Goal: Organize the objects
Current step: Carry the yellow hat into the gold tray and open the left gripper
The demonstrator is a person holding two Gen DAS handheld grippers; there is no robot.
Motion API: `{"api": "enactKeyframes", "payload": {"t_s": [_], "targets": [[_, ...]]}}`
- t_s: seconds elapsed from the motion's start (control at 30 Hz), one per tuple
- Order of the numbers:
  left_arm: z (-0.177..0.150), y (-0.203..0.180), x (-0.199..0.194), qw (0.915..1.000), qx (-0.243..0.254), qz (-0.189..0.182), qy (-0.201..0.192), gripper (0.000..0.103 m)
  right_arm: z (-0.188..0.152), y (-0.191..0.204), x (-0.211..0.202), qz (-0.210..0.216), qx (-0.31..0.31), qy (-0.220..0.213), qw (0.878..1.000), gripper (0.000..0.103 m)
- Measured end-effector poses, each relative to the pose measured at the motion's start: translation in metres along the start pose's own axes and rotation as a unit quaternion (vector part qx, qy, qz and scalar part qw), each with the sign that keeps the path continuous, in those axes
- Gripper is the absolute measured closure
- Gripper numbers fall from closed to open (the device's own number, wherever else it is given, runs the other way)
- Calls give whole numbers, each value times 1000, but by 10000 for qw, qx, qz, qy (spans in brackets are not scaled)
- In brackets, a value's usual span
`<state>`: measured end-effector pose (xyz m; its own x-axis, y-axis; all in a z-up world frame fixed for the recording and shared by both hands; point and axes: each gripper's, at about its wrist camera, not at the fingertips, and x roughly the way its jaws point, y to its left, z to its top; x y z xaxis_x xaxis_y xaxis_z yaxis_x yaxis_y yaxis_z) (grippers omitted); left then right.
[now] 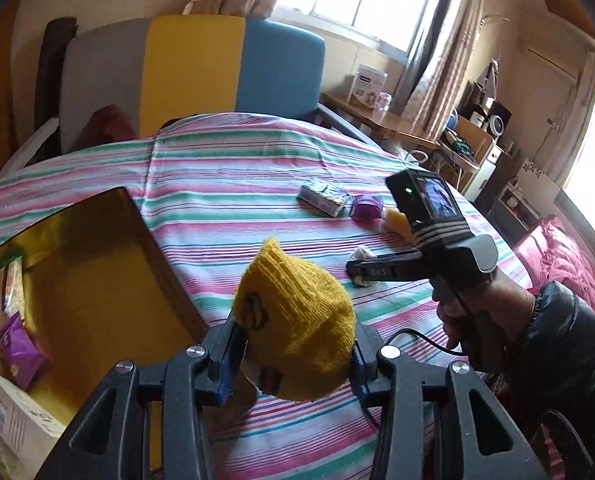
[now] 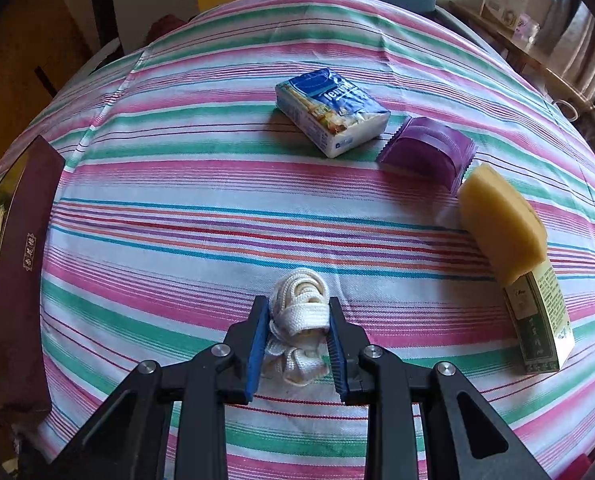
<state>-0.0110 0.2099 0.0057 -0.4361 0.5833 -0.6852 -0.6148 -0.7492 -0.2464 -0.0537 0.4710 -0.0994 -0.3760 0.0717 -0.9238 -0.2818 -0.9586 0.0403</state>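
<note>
Left gripper (image 1: 295,354), jaws pinching a yellow knitted item (image 1: 297,320) clear of the striped tablecloth (image 1: 225,184), beside the open box (image 1: 93,280) with gold lining at its left, probably the collecting place, since packets already lie inside. Right gripper (image 2: 297,344), jaws pressed onto a bundle of white cord (image 2: 299,316) resting on the cloth, apparently gripped for lifting. Not yet gathered, well beyond the cord: a blue tissue pack (image 2: 331,112) reading "Tempo", a purple packet (image 2: 429,148) touching it, and a yellow soap bar (image 2: 501,220) leaning half out of its green carton (image 2: 537,320), whose print is too small to read
</note>
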Motion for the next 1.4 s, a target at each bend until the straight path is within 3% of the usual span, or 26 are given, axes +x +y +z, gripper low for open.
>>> {"api": "enactKeyframes", "payload": {"t_s": [0.23,0.47,0.7,1.0,1.07,1.2,1.4], "targets": [[15,74,-19,9947,-1026,49,15,59,1,7,0,-50,-55,-9,10000,75],[32,167,-8,9804,-1800,764,224,59,-5,3,-2,-65,-78,-2,9999,75],[39,229,28,9666,-2111,1334,579,59,-2,3,1,-66,-78,9,9999,75],[41,259,56,9606,-2186,1446,929,50,2,1,3,-66,-84,16,9999,75],[43,259,50,9604,-2206,1468,859,46,1,1,3,-58,-73,17,10000,75],[50,258,32,9649,-2068,1505,604,28,1,2,3,-75,-87,12,9999,74],[47,240,-14,9654,-1945,1733,138,28,-1,5,1,-155,-145,-21,9998,74]]}}
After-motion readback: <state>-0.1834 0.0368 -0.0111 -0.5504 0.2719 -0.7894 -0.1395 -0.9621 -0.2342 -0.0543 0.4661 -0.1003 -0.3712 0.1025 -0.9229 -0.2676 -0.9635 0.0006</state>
